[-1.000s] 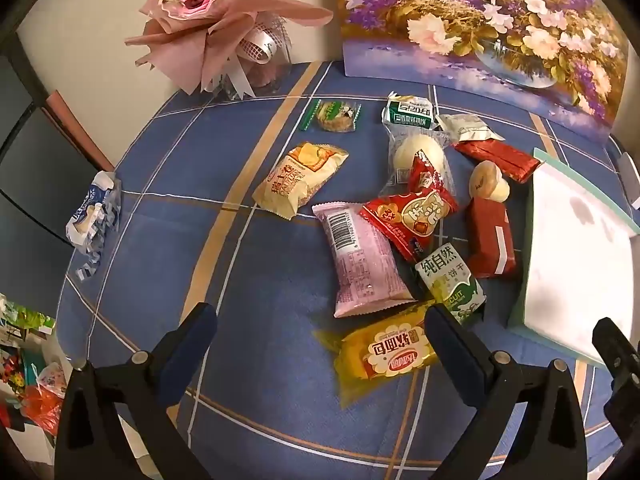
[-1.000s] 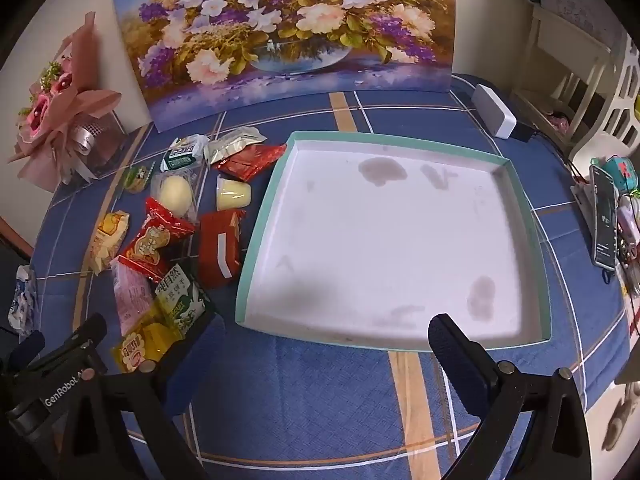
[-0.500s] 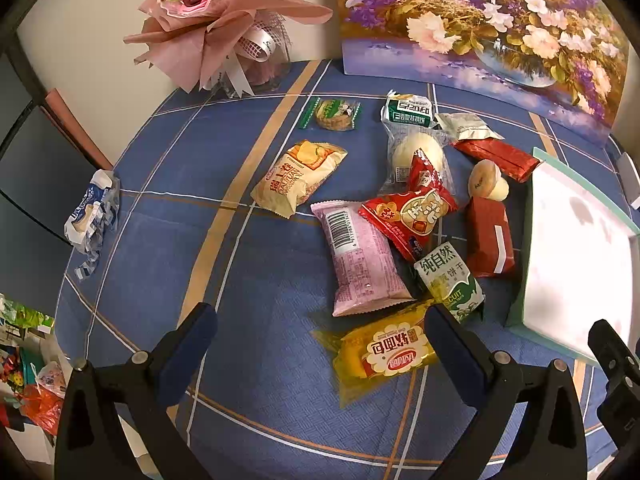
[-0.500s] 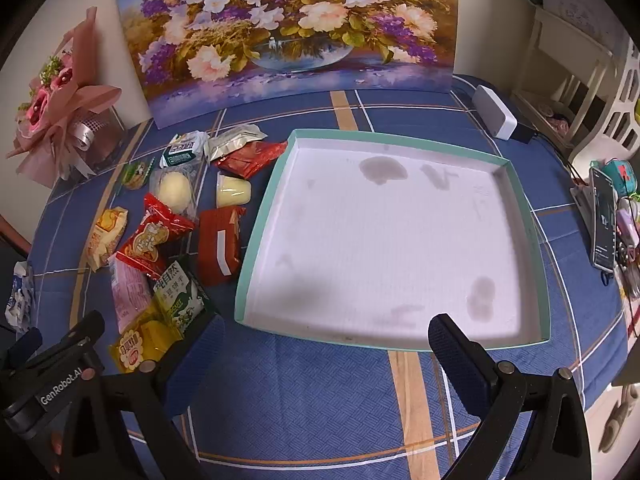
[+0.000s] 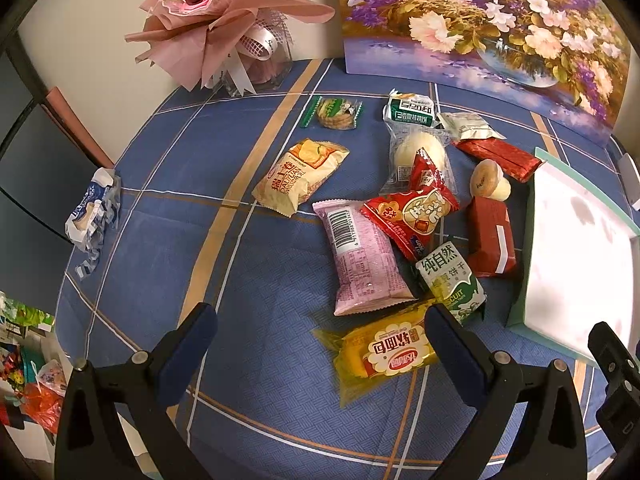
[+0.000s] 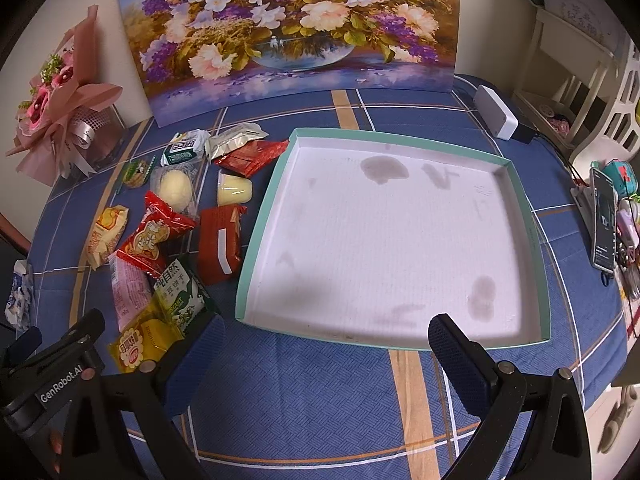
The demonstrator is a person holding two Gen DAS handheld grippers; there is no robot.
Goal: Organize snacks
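Observation:
Several wrapped snacks lie on the blue checked tablecloth left of a shallow teal-rimmed white tray (image 6: 532,240), which holds nothing. My left gripper (image 5: 320,332) is open and empty, hovering just short of a yellow bread packet (image 5: 384,354) and a pink packet (image 5: 362,256). A green biscuit pack (image 5: 450,280), red packets (image 5: 410,216) (image 5: 490,238) and a yellow roll packet (image 5: 300,176) lie beyond. My right gripper (image 6: 326,340) is open and empty above the tray's near edge. The yellow bread packet also shows in the right wrist view (image 6: 138,344).
A pink bouquet (image 5: 224,16) and a flower painting (image 6: 296,28) stand at the table's back. A crumpled blue-white wrapper (image 5: 92,212) lies at the left edge. A white box (image 6: 496,116) and a phone (image 6: 602,224) sit at the right.
Both grippers have shifted slightly; the views moved a little toward the snacks and tray. Nothing was grasped or moved on the table.

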